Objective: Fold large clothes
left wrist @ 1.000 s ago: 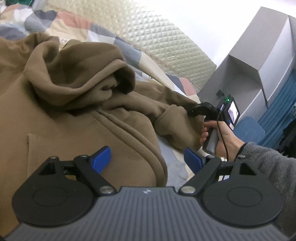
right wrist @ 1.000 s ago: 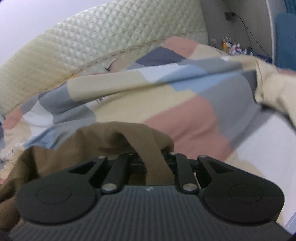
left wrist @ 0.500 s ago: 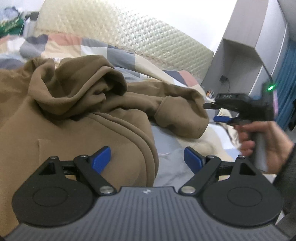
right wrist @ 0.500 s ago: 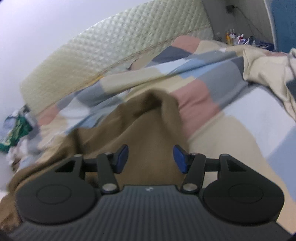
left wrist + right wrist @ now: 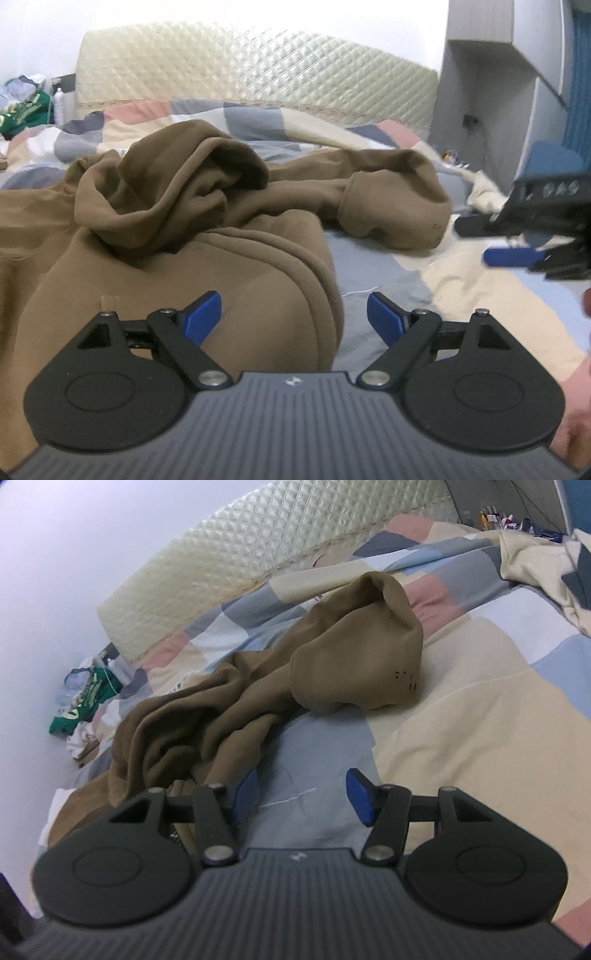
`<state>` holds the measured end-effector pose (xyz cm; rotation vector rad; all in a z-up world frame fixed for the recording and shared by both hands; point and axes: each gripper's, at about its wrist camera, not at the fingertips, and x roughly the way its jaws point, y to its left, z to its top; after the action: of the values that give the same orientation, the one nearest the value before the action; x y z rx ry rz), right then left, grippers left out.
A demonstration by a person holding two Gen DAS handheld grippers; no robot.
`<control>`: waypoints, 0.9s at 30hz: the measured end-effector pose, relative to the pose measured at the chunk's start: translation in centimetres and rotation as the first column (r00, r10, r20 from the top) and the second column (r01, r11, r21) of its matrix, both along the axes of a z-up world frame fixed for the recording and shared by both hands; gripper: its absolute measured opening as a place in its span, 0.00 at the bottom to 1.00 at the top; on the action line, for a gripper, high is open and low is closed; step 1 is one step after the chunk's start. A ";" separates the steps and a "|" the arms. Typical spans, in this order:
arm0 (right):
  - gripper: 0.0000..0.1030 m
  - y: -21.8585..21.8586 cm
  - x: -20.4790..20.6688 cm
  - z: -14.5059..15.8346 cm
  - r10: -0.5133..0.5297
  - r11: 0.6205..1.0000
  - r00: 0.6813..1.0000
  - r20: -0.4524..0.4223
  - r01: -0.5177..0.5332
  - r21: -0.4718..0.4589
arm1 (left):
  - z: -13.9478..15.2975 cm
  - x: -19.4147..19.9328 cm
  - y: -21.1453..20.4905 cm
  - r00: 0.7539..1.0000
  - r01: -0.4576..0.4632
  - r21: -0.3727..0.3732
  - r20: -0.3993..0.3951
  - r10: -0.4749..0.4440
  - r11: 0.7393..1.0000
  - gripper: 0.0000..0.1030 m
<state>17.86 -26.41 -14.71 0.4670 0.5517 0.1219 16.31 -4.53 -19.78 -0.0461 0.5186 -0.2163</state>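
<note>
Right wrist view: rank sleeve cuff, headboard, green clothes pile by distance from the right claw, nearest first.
From the right claw:
1. Sleeve cuff, ahead at centre on the quilt.
2. Green clothes pile, far left beside the bed.
3. Headboard, along the back.

right gripper [image 5: 301, 794] jaws apart, nothing between the blue pads, patchwork bedspread [image 5: 461, 716] beneath. Brown hoodie [image 5: 207, 716] sprawled ahead-left, its sleeve [image 5: 354, 664] bunched in a lump on the bedspread (cuff end toward the quilted headboard [image 5: 258, 568]). Green garment [image 5: 85, 705] piled by the wall.
</note>
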 end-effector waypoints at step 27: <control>0.66 3.9 5.6 -4.3 0.285 0.947 0.958 -0.039 -0.275 0.167 | 5.5 6.5 13.7 0.965 -0.262 -0.273 -0.077 0.251 0.926 0.34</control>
<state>23.45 -22.55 -19.01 0.5485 0.6720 0.4281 22.79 9.16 -14.30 -0.3954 0.5143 -0.0304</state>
